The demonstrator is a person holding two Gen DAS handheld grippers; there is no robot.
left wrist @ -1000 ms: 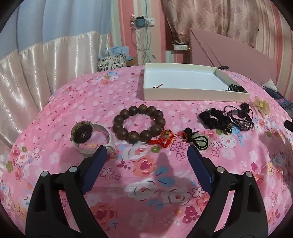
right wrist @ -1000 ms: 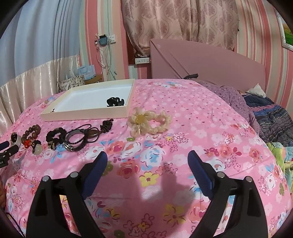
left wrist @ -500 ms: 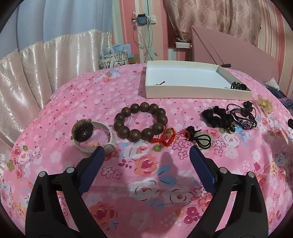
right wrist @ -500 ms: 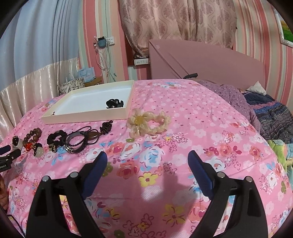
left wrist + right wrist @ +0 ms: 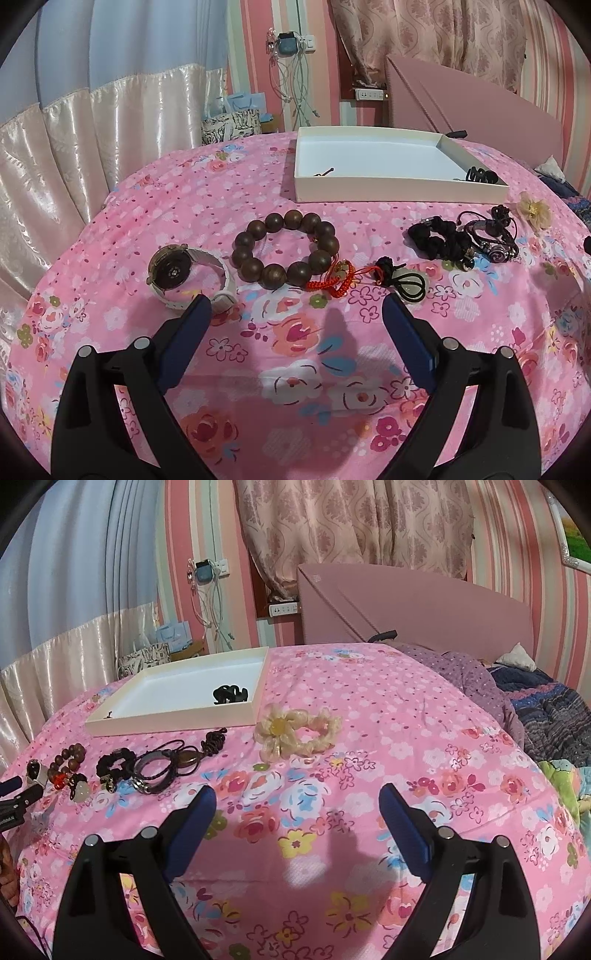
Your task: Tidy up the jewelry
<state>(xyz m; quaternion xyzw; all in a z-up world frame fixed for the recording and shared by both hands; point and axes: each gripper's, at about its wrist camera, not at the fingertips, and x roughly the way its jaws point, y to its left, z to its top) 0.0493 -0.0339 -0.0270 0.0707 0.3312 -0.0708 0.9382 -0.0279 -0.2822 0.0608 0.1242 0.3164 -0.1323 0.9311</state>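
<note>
On the pink floral bedspread lie a watch (image 5: 184,275) with a white strap, a brown bead bracelet (image 5: 286,249), a red cord charm (image 5: 334,282), a black cord pendant (image 5: 404,282), a black scrunchie (image 5: 437,238) and dark bracelets (image 5: 491,236). Behind them stands a white tray (image 5: 388,190) holding a black hair claw (image 5: 229,694) and a small pin (image 5: 325,171). A cream flower scrunchie (image 5: 295,731) lies right of the tray. My left gripper (image 5: 297,308) hangs open just short of the watch and beads. My right gripper (image 5: 297,797) is open over bare bedspread, nearer than the cream scrunchie.
A pink headboard (image 5: 424,609) and rumpled purple and dark blankets (image 5: 535,701) lie at the far right. Satin curtains (image 5: 92,147) hang left of the bed. Cables and a wall socket (image 5: 291,40) sit behind the tray. The left gripper's tip (image 5: 11,788) shows at the right view's left edge.
The views shift only slightly; both grippers stay open and nothing on the bed has moved.
</note>
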